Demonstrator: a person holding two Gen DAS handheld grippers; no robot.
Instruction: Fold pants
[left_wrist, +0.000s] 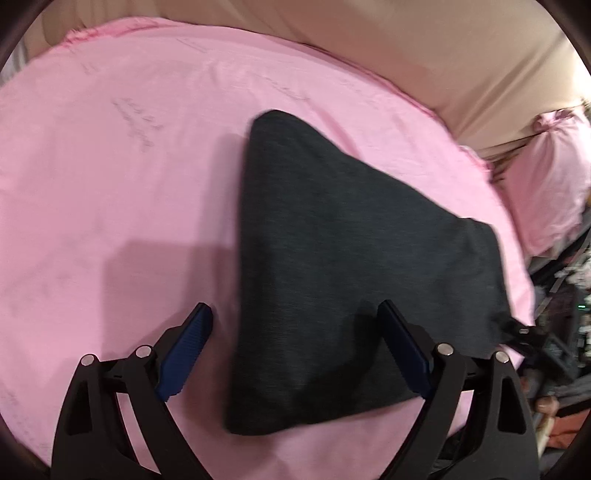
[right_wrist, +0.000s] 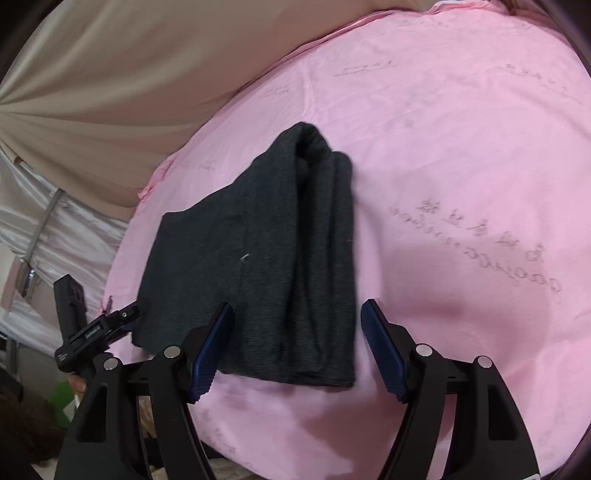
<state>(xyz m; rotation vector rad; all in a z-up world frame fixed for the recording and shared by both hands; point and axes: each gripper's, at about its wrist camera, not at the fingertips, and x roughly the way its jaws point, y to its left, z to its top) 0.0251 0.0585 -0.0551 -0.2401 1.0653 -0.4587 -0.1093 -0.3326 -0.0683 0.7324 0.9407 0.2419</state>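
Left tool (left_wrist: 295, 314) gapes; pants' (right_wrist: 258, 258) layered folds face right view.

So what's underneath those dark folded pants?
The pants lie on a pink sheet, which shows all around them. The part directly beneath is covered, so anything there cannot be seen. Both grippers, left and right, are open above.

Pink sheet (left_wrist: 110, 184), beige curtain (right_wrist: 92, 74)

Pink sheet (left_wrist: 110, 184) — beige curtain (right_wrist: 92, 74) behind.
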